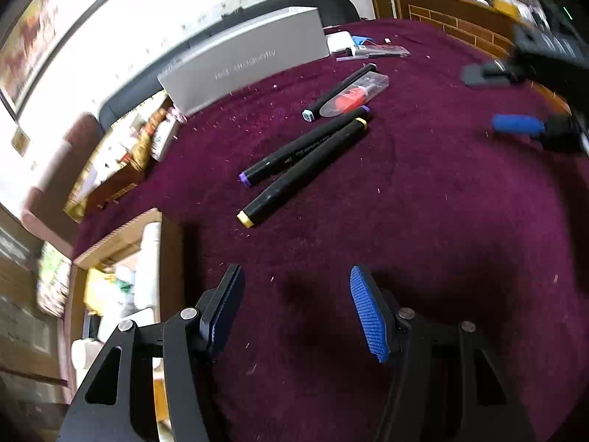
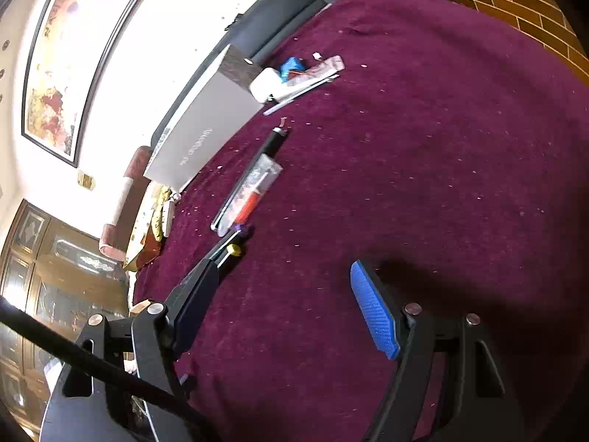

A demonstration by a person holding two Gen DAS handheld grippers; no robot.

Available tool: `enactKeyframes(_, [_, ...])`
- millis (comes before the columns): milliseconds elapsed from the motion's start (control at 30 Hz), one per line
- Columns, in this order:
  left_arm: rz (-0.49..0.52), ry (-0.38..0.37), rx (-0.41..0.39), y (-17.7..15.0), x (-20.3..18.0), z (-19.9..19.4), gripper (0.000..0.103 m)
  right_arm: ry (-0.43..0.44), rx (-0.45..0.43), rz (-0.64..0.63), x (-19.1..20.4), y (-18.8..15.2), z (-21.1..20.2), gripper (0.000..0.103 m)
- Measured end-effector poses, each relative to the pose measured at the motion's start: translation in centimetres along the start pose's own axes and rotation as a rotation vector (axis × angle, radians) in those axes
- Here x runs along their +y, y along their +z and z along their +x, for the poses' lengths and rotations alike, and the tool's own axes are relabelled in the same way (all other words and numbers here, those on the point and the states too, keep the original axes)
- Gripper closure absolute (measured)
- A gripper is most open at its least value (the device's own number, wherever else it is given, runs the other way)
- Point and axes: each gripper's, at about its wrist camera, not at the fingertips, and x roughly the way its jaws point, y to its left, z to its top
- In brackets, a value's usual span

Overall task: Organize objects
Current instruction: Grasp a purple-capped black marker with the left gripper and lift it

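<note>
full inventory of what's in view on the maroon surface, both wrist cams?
maroon cloth: 1, dark red, covers the surface, speckled with pale crumbs
markers: 3, black; purple-capped and yellow-capped side by side at centre, a pale-blue-capped one beyond them
clear packet: 1, transparent with red contents, lying against the pale-blue-capped marker
grey box: 1, long, grey, far edge
white block: 1, white, right of the box's end
blue item: 1, by the white block, identity unclear
clear sleeves: number unclear, transparent, near the white block
framed picture: 1, on the wall
left gripper: jaws open, empty, above cloth
right gripper: jaws open, empty
</note>
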Motion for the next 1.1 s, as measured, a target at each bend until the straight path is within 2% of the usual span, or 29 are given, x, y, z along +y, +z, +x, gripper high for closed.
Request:
enactKeyframes(67, [-0.055, -0.077, -0.020, 0.9, 1.2, 0.6, 0.049, 0.004, 0.005, 0.010, -0.4, 0.0, 0.0, 0.029])
enactKeyframes(133, [-0.096, -0.116, -0.037, 1.7, 2.1, 1.4, 0.049, 0.003, 0.011, 0.013, -0.6, 0.0, 0.1, 0.029])
enactKeyframes(333, [-0.127, -0.150, -0.049, 3.7, 3.5, 4.2, 0.049, 0.014, 0.017, 0.018, -0.8, 0.0, 0.0, 0.029])
enactKeyframes(433, [-0.092, -0.136, -0.002, 4.5, 3.0, 6.2, 0.049, 0.014, 0.019, 0.022, -0.9, -0.1, 0.0, 0.029])
enactKeyframes(567, [-0.094, -0.216, 0.019, 4.8, 2.5, 6.4, 0.047, 0.009, 0.028, 0.026, -1.1, -0.2, 0.3, 0.029])
enactKeyframes(667, [-0.038, -0.341, 0.063, 4.5, 1.0, 5.5, 0.047, 0.006, 0.026, 0.023, -1.0, -0.3, 0.2, 0.029])
enactKeyframes(733, [-0.007, -0.392, 0.069, 4.6, 0.4, 4.7, 0.047, 0.004, 0.025, 0.021, -1.0, -0.3, 0.2, 0.029])
enactKeyframes(833, [0.006, -0.331, -0.038, 6.0, 1.0, 2.6, 0.047, 0.003, 0.025, 0.021, -1.0, -0.3, 0.2, 0.029])
enactKeyframes(900, [0.015, -0.220, -0.095, 7.3, 1.8, 2.6, 0.047, 0.003, 0.024, 0.021, -0.9, -0.3, 0.2, 0.028])
enactKeyframes(967, [0.042, -0.143, -0.097, 8.2, 2.4, 3.8, 0.047, 0.003, 0.025, 0.021, -0.9, -0.3, 0.3, 0.028])
enactKeyframes(1100, [0.179, -0.066, -0.068, 8.5, 1.1, 6.8, 0.047, -0.002, 0.025, 0.015, -0.8, -0.3, 0.4, 0.028])
